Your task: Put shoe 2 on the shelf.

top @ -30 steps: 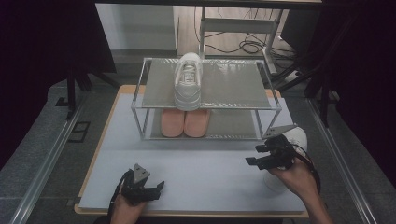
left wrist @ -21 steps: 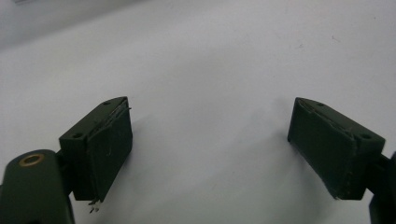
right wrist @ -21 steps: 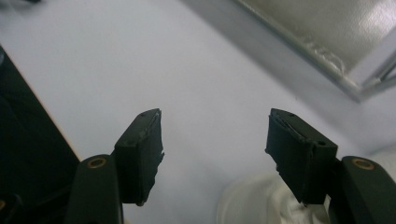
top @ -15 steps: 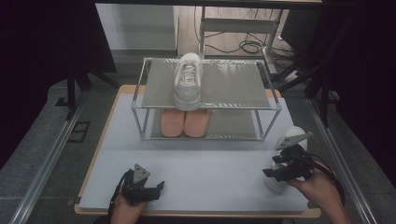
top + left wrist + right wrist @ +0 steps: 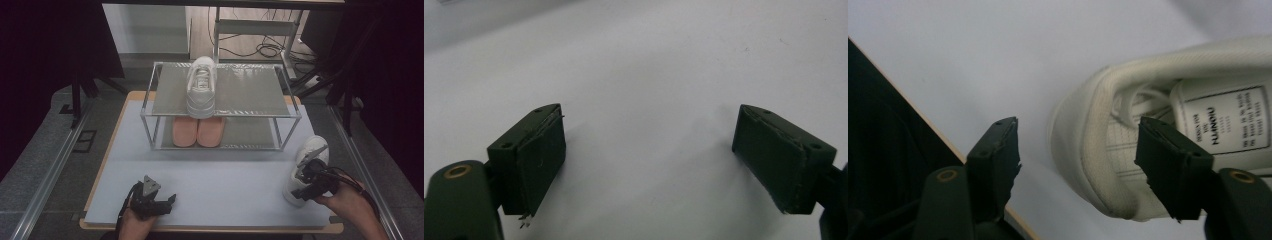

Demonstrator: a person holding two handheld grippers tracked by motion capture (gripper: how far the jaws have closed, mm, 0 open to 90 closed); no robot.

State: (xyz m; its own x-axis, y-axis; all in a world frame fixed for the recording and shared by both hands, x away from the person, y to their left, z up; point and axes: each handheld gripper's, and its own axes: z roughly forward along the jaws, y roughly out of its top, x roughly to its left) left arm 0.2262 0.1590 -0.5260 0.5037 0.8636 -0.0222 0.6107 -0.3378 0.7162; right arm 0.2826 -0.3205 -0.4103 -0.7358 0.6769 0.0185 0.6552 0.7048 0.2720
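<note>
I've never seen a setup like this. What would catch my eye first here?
Probably the two-tier rack at the back of the table, with one white shoe on top and a pink pair beneath. Next, the matching shoe at the table's right edge: the right gripper has its open fingers straddling the heel wall, while the left gripper sits open over bare table.

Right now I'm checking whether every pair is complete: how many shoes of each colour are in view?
White lace-up sneakers: 2, one on the metal rack's top shelf, one on the pale table mat by the right gripper
Peach-pink slippers on the lower shelf: 2
Total: 4
</note>
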